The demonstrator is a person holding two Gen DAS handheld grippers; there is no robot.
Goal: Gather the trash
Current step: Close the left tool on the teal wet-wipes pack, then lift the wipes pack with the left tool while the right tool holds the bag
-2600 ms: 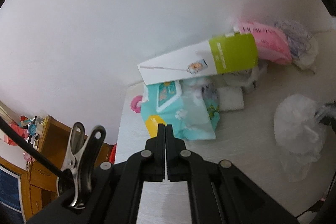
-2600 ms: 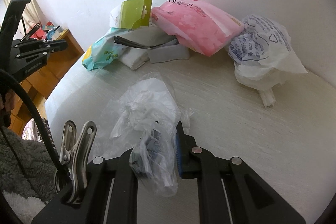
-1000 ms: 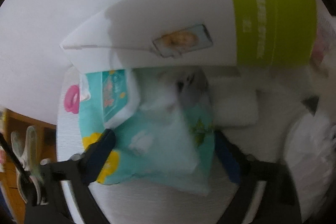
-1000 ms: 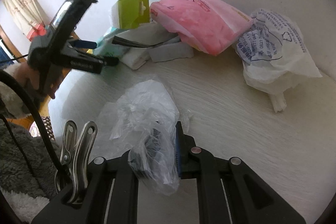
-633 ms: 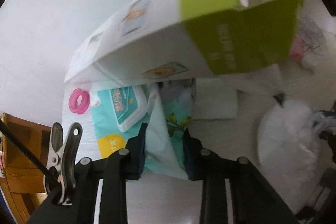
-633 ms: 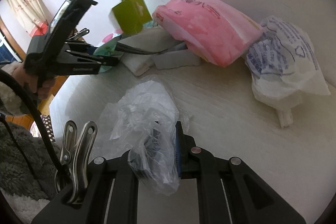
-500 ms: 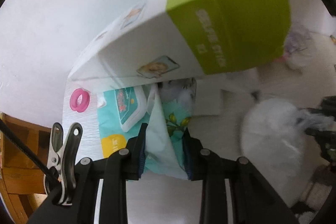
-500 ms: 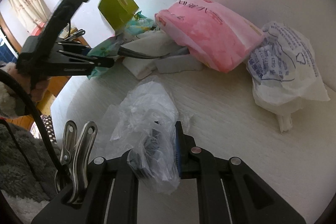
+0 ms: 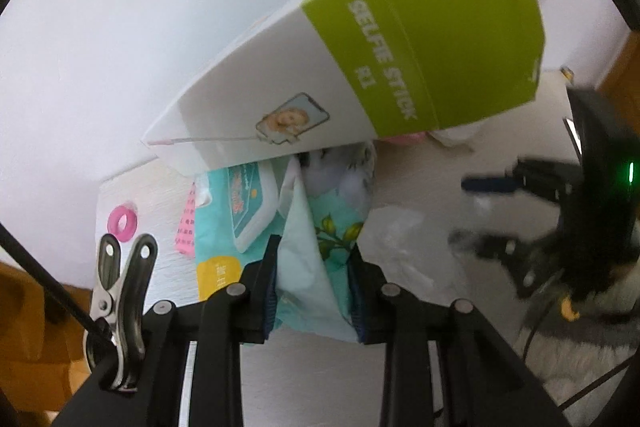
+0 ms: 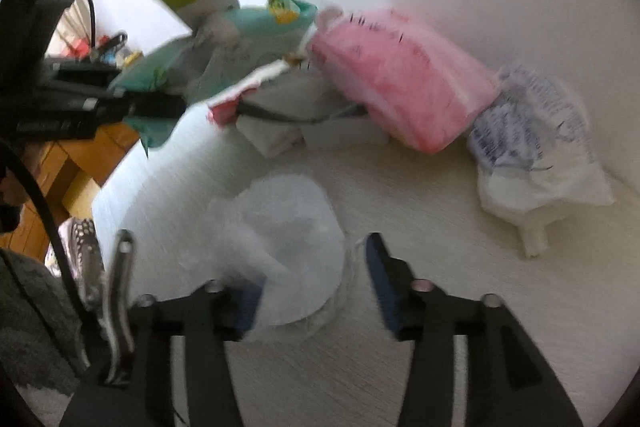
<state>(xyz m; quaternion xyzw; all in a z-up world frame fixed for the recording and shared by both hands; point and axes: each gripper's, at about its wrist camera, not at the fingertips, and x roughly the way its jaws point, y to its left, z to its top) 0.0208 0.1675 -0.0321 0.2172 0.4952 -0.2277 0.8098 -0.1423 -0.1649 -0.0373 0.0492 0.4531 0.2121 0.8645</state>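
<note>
Teal plastic of the wet-wipe pack (image 9: pixel 320 227) is pinched between the left gripper (image 9: pixel 314 291) pads, the jaws clamped on a fold of its lower end; the pack hangs forward of the fingers, clear of the white tabletop (image 9: pixel 420 187) below; a white-and-green selfie stick box (image 9: pixel 360 75) leans tilted on the pack's far end, beyond the fingertips; a pink ring (image 9: pixel 123 224) lies on the table off to the gripper's left; a pink paper slip (image 9: pixel 185 227) sits beside the pack on that same side.

Right gripper (image 10: pixel 316 279) stands with jaws parted, having just been opening; the clear plastic bag (image 10: pixel 288 239) lies crumpled on the table between the fingers, against the left pad, with a gap before the right pad; view is blurred, so exact contact cannot be told. Ahead of it and against the wall: a pink package (image 10: pixel 400 87) over white folded items; to its right a white printed bag (image 10: pixel 536 155).
</note>
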